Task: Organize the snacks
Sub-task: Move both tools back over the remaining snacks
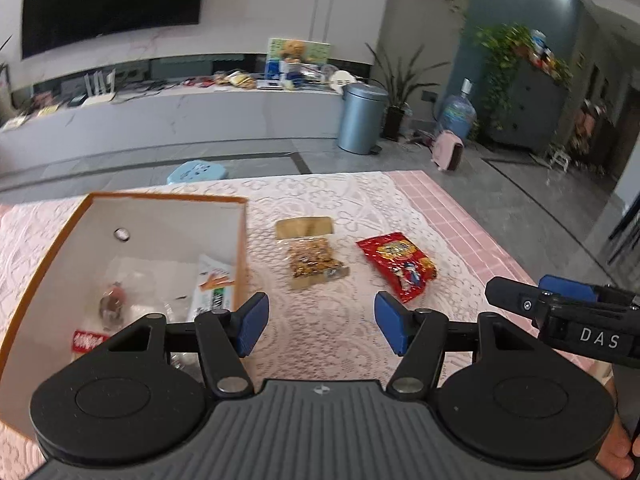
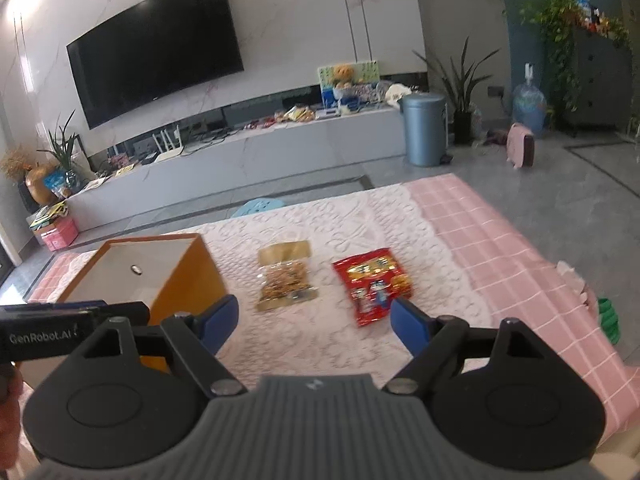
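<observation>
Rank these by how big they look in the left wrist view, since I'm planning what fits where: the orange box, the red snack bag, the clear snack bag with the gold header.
1. orange box, by far the largest, though also nearest the camera.
2 and 3. red snack bag and clear snack bag: look about alike, so no ranking.

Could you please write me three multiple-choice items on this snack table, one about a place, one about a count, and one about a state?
1. Where does the red snack bag lie relative to the clear snack bag?
A. To its right
B. Inside the box
C. Under it

2. How many snack bags lie on the tablecloth outside the orange box?
A. None
B. Two
C. Four

3. How is the left gripper?
A. Shut on a bag
B. Open, holding nothing
C. Out of view

Answers: 1 A, both views show the red one on the right; 2 B, only those two lie outside; 3 B, its blue pads stand wide apart over bare cloth.
</observation>
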`<state>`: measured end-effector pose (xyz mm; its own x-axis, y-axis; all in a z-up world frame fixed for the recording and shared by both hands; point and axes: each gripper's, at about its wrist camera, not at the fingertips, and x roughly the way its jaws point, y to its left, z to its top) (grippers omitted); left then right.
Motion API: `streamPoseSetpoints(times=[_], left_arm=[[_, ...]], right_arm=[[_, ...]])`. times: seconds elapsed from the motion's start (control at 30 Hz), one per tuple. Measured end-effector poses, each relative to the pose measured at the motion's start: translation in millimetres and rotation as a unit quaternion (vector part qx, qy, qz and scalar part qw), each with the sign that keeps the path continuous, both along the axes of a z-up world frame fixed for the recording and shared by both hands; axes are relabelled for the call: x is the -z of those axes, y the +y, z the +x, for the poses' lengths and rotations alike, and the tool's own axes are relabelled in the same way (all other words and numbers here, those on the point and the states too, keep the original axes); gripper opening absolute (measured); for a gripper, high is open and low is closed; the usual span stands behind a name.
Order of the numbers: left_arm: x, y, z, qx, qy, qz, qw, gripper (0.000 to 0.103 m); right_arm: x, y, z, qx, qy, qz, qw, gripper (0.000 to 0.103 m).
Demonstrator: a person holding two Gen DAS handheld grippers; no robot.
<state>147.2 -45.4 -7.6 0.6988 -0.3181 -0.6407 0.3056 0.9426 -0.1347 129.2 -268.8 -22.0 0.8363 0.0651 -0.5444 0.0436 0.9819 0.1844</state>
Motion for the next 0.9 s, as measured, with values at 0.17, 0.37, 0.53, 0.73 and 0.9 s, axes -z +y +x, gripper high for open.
streamPoseSetpoints(times=[0.17,0.37,0.53,0.73,0.9], left_arm=[[6.2,-27.7,6.8,0.027,0.003,0.017,0.9995,0.073],[17.8,-52.6,20.8,0.035,0.005,0.044,0.9984,0.081],[31.5,-62.3,32.2,0.035,0.007,0.06,0.9976,0.085],[44.3,-64.4,48.5,0.033,0.019,0.066,0.9971,0.085],[52.9,-62.9,68.2,0.037,0.035,0.062,0.9968,0.075]], right_arm=[[13.8,-24.5,2.9,0.008,0.001,-0.011,1.0,0.081],[33.0,-49.7,16.2,0.012,0.009,-0.018,1.0,0.081],[47.7,-71.5,33.7,0.025,0.014,-0.006,1.0,0.085],[67.1,-80.0,61.1,-0.011,0.025,0.01,1.0,0.093],[79.0,-76.3,87.3,-0.028,0.034,0.013,0.999,0.093]])
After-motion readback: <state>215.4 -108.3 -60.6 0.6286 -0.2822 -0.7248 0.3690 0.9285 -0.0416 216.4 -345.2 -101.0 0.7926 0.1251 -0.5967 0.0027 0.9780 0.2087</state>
